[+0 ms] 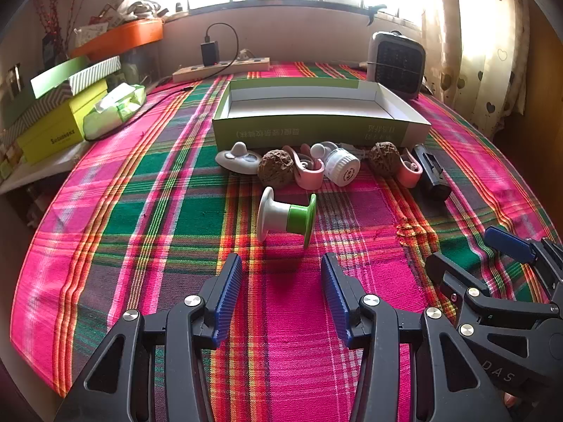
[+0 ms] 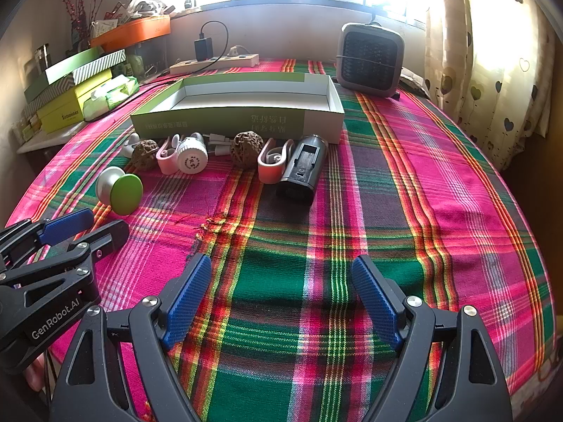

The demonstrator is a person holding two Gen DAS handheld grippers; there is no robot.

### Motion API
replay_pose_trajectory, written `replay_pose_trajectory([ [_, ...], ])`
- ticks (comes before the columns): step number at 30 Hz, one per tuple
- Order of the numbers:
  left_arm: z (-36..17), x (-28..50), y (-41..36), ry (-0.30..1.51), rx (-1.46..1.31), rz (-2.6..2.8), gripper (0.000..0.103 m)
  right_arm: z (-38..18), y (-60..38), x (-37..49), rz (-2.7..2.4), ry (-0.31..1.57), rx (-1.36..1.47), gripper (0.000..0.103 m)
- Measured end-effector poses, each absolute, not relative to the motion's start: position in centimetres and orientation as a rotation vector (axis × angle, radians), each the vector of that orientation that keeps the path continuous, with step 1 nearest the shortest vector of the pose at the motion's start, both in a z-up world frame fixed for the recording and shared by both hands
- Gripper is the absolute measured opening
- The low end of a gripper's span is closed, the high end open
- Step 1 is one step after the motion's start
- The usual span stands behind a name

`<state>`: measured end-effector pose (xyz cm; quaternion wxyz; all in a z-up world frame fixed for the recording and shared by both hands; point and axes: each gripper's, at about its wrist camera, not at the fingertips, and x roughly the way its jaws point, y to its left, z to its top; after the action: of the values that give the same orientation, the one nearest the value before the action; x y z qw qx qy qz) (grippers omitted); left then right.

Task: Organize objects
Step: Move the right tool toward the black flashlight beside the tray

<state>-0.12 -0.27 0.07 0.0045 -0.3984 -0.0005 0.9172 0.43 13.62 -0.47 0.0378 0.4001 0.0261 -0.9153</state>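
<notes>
An empty green-and-white box stands on the plaid cloth. In front of it lie two walnuts, two pink clips, a white ribbed cap, a white knob piece and a black battery-like block. A white-and-green spool lies nearer. My left gripper is open and empty just short of the spool. My right gripper is open and empty, well short of the black block.
A grey fan heater stands at the back right. A power strip with a charger lies behind the box. Stacked boxes and a tissue pack fill the left shelf. A curtain hangs at the right.
</notes>
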Motion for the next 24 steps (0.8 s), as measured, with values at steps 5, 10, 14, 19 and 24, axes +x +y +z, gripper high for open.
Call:
replay_pose_trajectory([
  [5, 0.09, -0.10, -0.30, -0.003, -1.247, 2.873, 0.044, -0.48, 13.70, 0.44, -2.809, 0.080, 1.227, 0.082],
  [10, 0.09, -0.09, -0.26, 0.000, -1.248, 2.873, 0.044, -0.43, 13.71, 0.44, -2.809, 0.080, 1.227, 0.082],
  [14, 0.11, -0.10, -0.24, -0.001, -1.248, 2.872, 0.044, -0.34, 13.68, 0.41, -2.808, 0.079, 1.225, 0.082],
  [19, 0.15, -0.11, -0.25, 0.003, -1.250, 2.859, 0.044, -0.61, 13.80, 0.33, -2.802, 0.078, 1.225, 0.082],
  [24, 0.16, -0.12, -0.39, 0.012, -1.251, 2.836, 0.044, -0.21, 13.78, 0.24, -2.787, 0.080, 1.229, 0.082],
])
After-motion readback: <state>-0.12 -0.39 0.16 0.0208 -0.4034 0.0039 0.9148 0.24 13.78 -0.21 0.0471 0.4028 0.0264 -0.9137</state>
